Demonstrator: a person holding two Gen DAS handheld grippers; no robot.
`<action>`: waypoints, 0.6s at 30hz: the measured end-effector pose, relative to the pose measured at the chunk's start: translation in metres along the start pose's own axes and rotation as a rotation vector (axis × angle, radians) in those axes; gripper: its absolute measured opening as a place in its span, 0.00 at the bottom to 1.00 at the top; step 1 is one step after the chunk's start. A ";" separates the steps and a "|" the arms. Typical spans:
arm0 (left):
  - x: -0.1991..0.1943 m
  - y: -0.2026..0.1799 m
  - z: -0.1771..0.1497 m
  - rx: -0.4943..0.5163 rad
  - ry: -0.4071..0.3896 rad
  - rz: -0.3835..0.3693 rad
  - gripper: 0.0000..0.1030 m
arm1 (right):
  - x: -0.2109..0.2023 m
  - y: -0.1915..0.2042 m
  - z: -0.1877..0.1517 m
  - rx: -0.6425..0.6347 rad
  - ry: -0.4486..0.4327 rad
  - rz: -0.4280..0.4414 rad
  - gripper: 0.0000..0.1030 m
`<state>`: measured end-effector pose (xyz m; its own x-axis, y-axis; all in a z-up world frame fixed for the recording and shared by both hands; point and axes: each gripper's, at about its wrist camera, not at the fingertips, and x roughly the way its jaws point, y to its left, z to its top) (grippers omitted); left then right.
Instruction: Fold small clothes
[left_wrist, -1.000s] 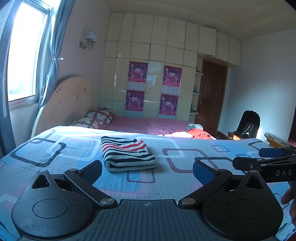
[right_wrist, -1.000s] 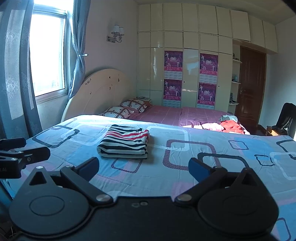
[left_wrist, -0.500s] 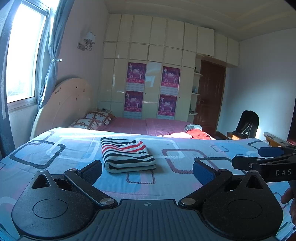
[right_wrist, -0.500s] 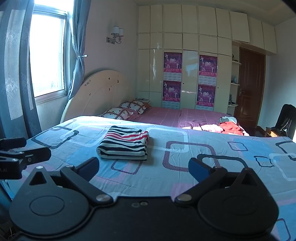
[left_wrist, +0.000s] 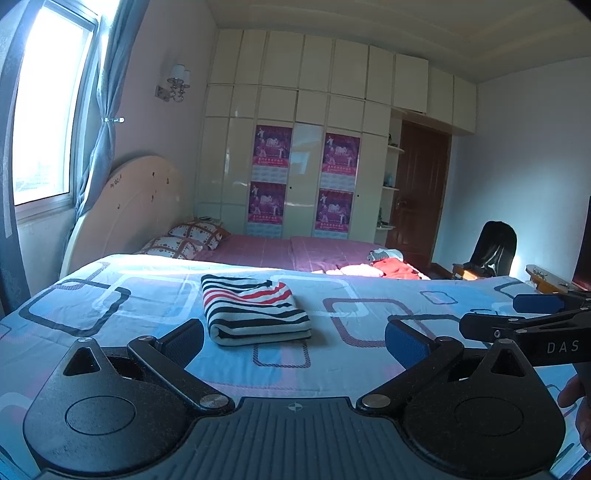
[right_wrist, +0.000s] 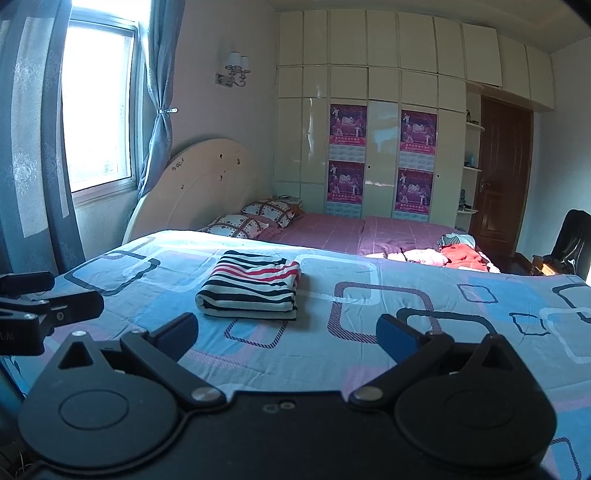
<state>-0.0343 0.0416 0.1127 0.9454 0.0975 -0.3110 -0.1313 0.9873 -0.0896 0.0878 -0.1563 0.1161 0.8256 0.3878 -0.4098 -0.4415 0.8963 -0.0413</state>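
Striped garment lies folded into neat rectangle on bed, centre, just beyond both tools. Left tool spread, empty; right tool spread, empty. Loose clothes far right look unfolded: likely next.

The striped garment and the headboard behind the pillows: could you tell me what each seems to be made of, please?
The striped garment looks like soft knit fabric, probably cotton jersey: matte, with rounded, thick folded edges and gentle sagging. The headboard looks like painted or laminated wood board in cream: a rigid arch with a smooth, faintly glossy face and small dark marks; solid wood or veneer cannot be told.
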 end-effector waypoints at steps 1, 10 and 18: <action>0.000 0.000 0.000 0.000 -0.001 0.000 1.00 | 0.000 0.000 0.001 0.001 0.000 0.001 0.99; -0.001 -0.002 0.001 0.006 0.005 -0.005 1.00 | 0.001 0.002 0.003 -0.001 -0.001 0.008 0.99; 0.001 -0.005 0.003 0.010 0.007 -0.005 1.00 | 0.003 -0.001 0.003 0.000 -0.002 0.007 0.99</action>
<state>-0.0318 0.0374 0.1157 0.9439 0.0917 -0.3173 -0.1236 0.9890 -0.0818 0.0917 -0.1552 0.1172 0.8231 0.3944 -0.4086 -0.4471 0.8937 -0.0381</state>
